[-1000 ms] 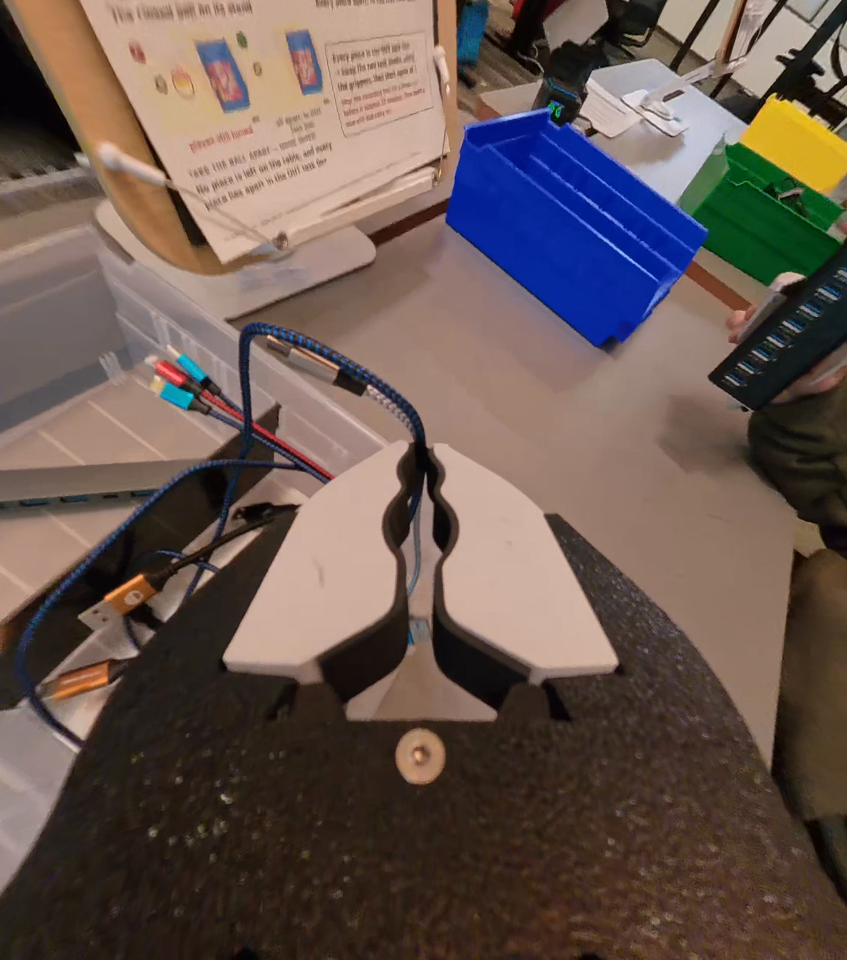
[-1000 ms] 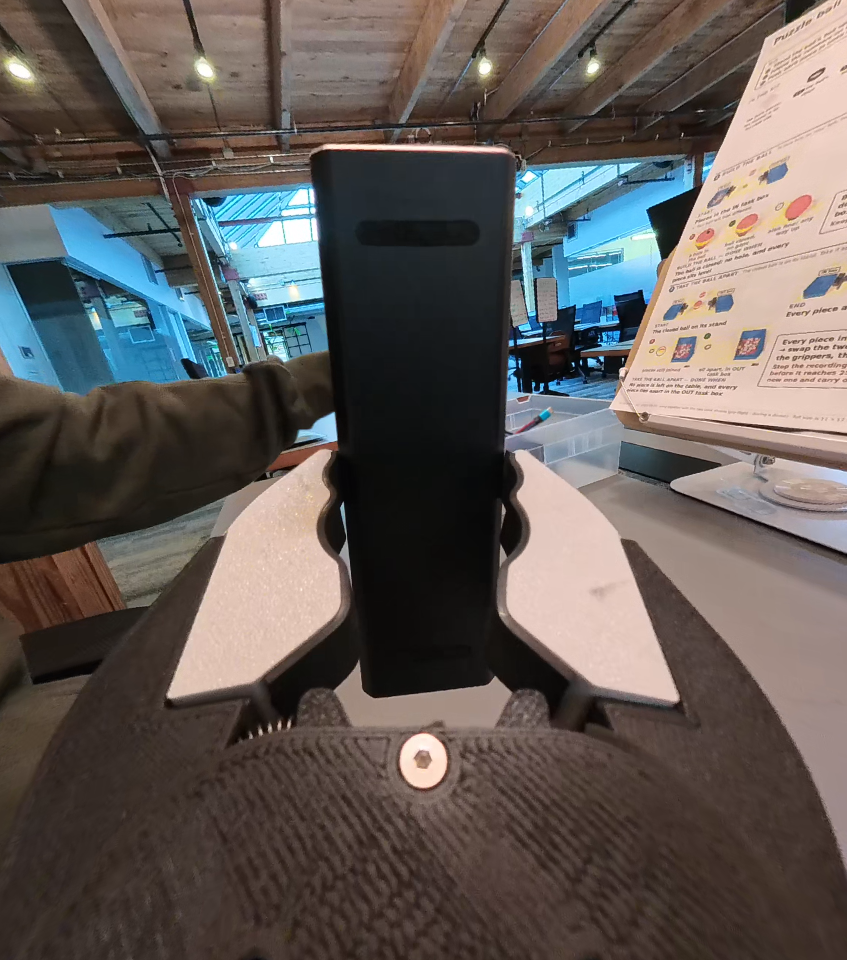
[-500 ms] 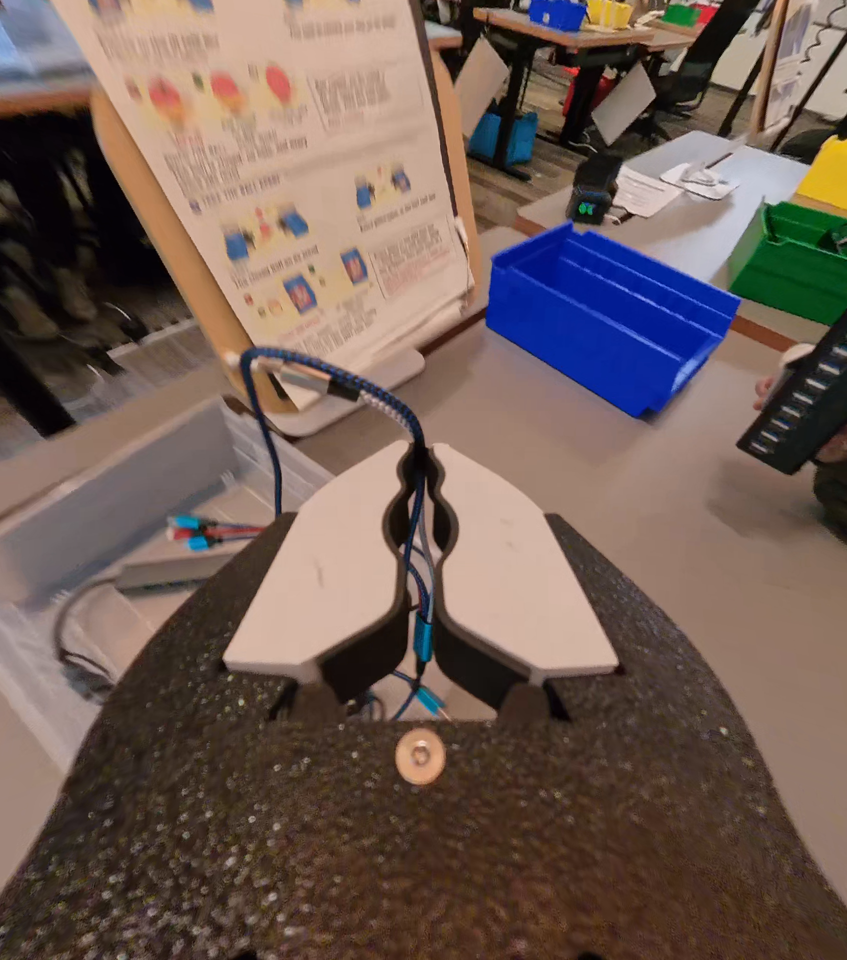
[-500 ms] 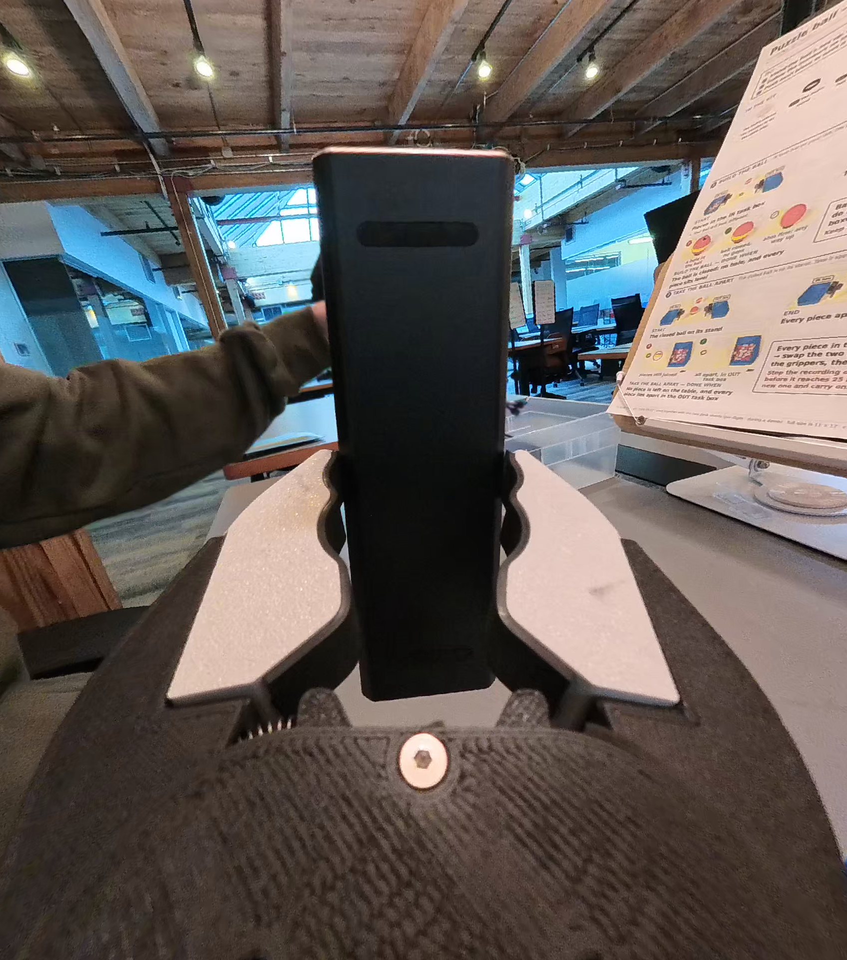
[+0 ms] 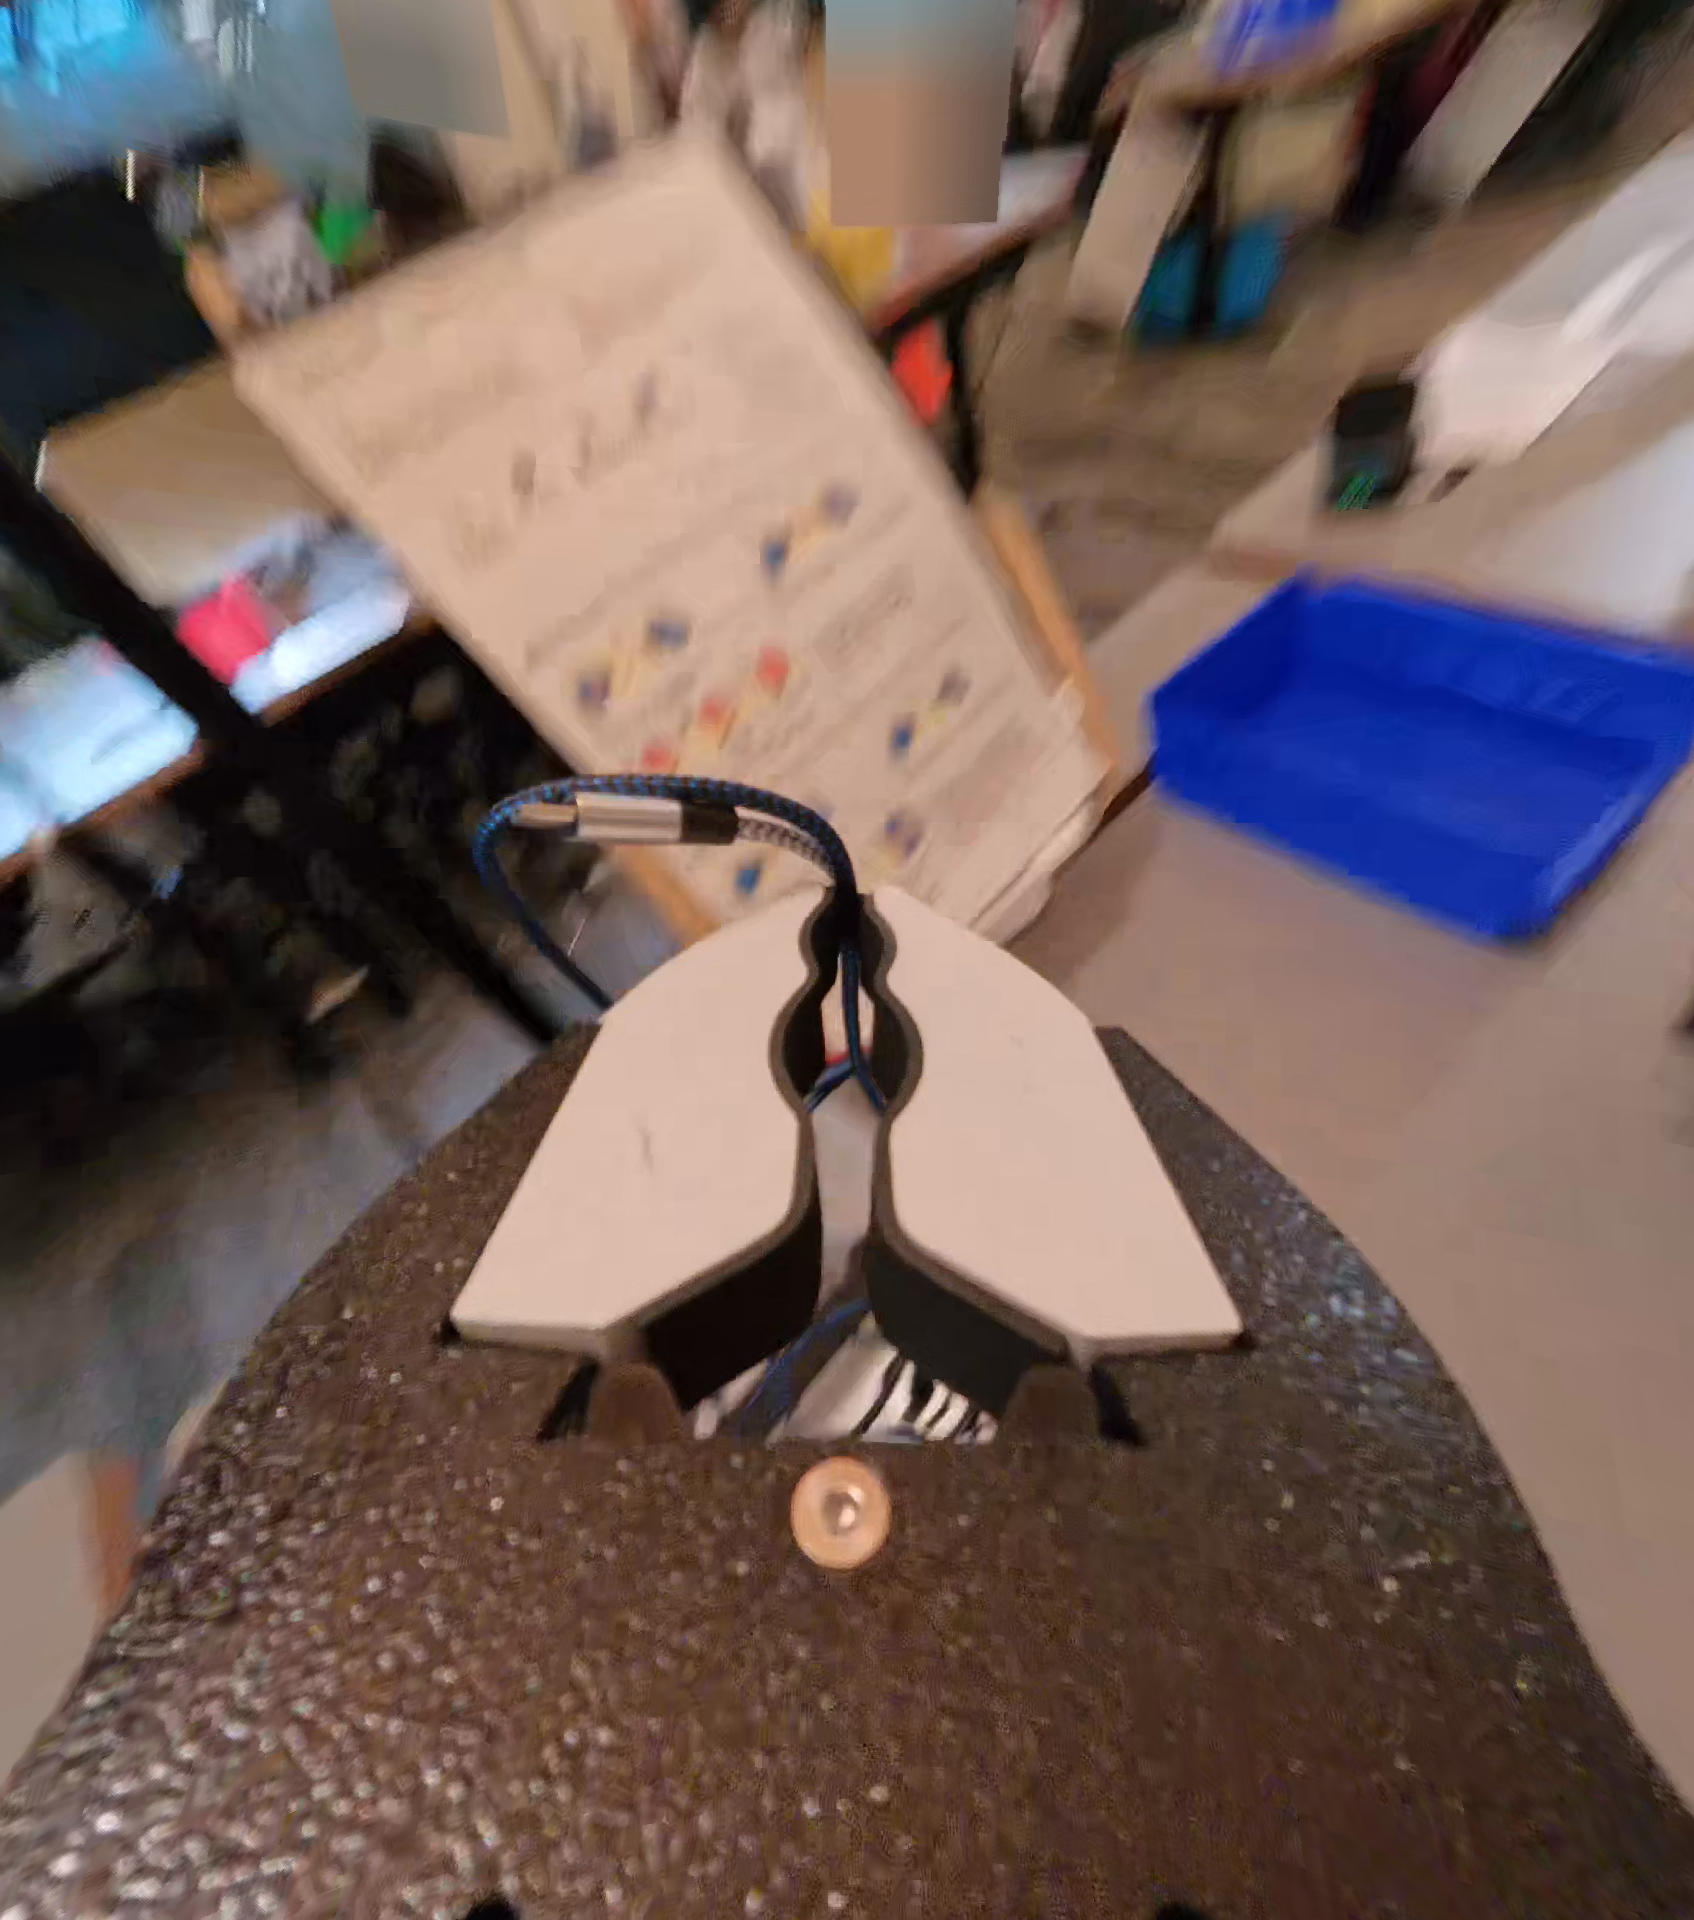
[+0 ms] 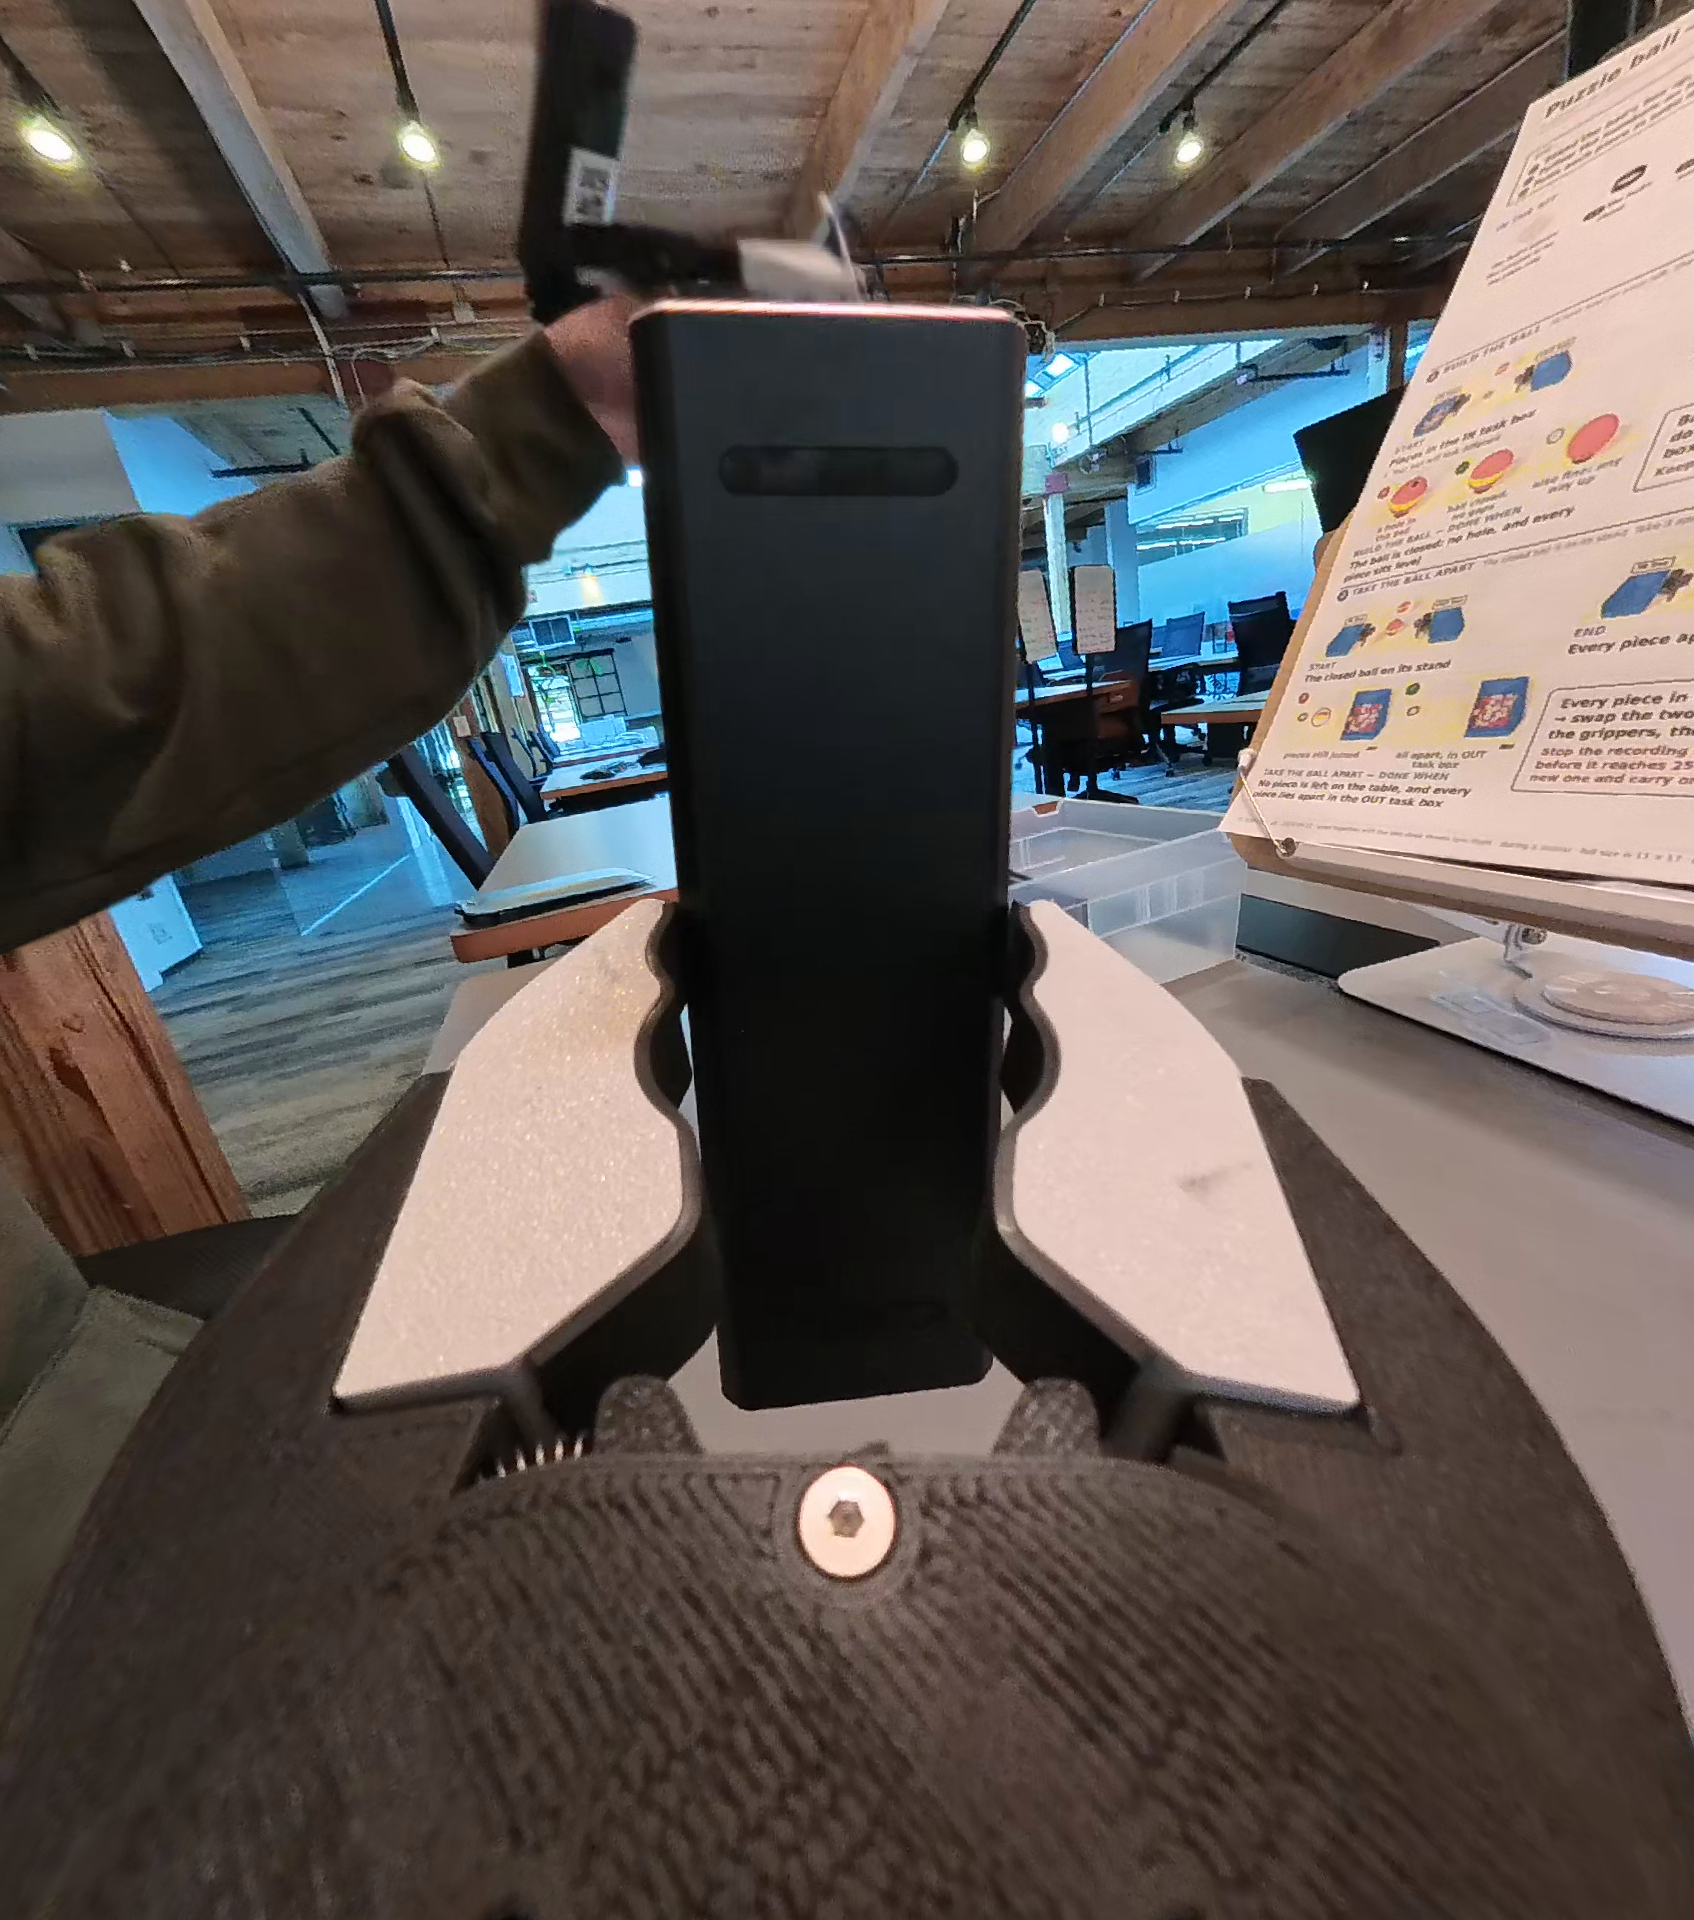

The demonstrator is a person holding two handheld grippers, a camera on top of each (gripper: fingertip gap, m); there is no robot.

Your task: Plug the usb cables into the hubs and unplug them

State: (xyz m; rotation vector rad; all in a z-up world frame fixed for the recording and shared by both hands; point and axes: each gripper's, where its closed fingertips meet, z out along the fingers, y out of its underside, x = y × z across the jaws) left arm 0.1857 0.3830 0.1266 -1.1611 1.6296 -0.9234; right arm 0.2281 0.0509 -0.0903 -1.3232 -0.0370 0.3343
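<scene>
My left gripper (image 5: 848, 914) is shut on a blue braided usb cable (image 5: 822, 847). Its silver plug (image 5: 614, 821) arches up and points left above the fingertips. More strands of cable hang down between the fingers. The view is blurred. My right gripper (image 6: 838, 925) is shut on a black usb hub (image 6: 827, 831) and holds it upright, its plain back facing the camera. In the right wrist view the left gripper (image 6: 781, 260) shows high up behind the hub's top, held by a hand at the end of an olive sleeve (image 6: 199, 665).
A blue bin (image 5: 1435, 738) sits on the grey table (image 5: 1445, 1195) at the right. An instruction sheet on a stand (image 5: 718, 582) leans behind the cable; it also shows in the right wrist view (image 6: 1591, 582). A clear plastic box (image 6: 1123, 883) stands beyond the hub. The gap from one gripper's tips to the other's is roughly 40 cm.
My left gripper has risen high off the clear box with the cable, and the loose plugs left its view. The sleeve and hand rose in the right wrist view. The hub has stayed still.
</scene>
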